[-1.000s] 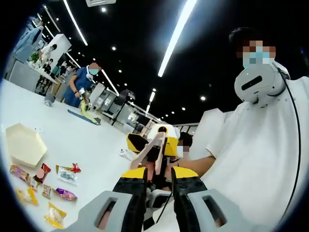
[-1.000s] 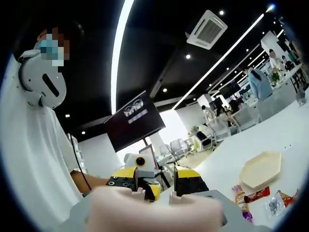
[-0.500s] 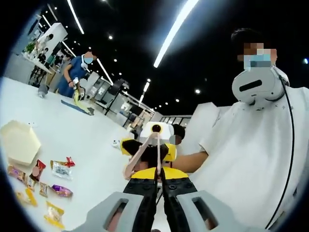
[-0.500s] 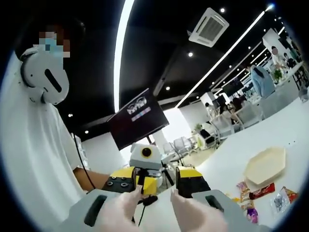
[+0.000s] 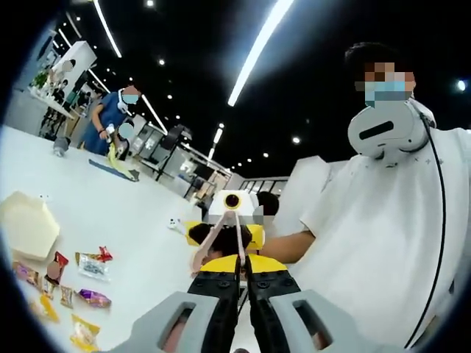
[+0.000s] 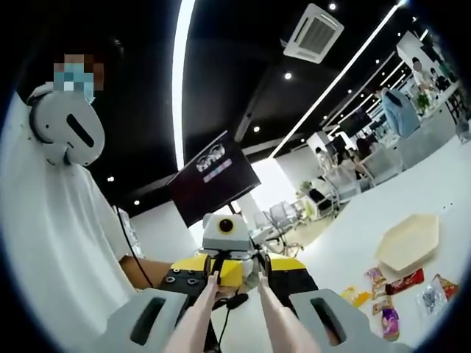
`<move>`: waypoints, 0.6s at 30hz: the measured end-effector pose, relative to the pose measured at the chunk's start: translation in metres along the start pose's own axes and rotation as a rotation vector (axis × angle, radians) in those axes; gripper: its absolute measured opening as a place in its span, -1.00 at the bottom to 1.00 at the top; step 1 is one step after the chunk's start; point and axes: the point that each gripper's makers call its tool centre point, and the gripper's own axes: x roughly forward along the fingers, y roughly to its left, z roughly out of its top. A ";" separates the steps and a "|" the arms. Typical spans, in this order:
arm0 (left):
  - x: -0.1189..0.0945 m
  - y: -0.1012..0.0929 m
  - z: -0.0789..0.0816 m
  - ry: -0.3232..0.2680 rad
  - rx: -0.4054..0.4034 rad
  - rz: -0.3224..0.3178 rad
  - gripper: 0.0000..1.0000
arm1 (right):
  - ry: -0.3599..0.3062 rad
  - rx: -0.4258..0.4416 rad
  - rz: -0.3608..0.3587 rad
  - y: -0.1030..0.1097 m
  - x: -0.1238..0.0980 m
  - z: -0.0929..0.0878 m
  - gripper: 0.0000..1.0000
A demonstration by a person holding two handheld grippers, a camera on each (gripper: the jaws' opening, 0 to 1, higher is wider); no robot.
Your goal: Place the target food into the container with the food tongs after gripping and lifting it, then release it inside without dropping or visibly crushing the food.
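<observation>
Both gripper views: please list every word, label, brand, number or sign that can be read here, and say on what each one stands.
No text can be read with certainty.
Wall screen: a white logo with small lines under it, too blurred to read.
Snack packets on the white table: coloured print, too small to read.
Snack packets beside the beige hexagonal tray: print also too small.

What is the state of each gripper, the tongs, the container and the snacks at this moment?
left gripper: shut on one arm of the food tongs.
right gripper: open, with the tongs' arms between its jaws.
food tongs: arms spread apart, holding no food.
container: empty, flat on the table.
snack packets: lying on the table, outside the container.
</observation>
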 end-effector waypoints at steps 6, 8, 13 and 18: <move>0.001 0.000 0.000 0.017 -0.004 -0.006 -1.00 | -0.004 -0.021 -0.011 0.000 -0.002 0.000 -0.41; 0.001 -0.001 0.004 0.004 0.009 -0.010 -1.00 | -0.013 -0.019 -0.013 0.000 -0.002 0.001 -0.40; 0.003 -0.005 0.009 -0.043 -0.012 -0.034 -1.00 | -0.049 0.005 -0.002 0.004 -0.003 0.007 -0.40; 0.009 -0.011 0.011 -0.081 -0.027 -0.069 -0.99 | -0.071 0.034 0.017 0.010 -0.008 0.011 -0.41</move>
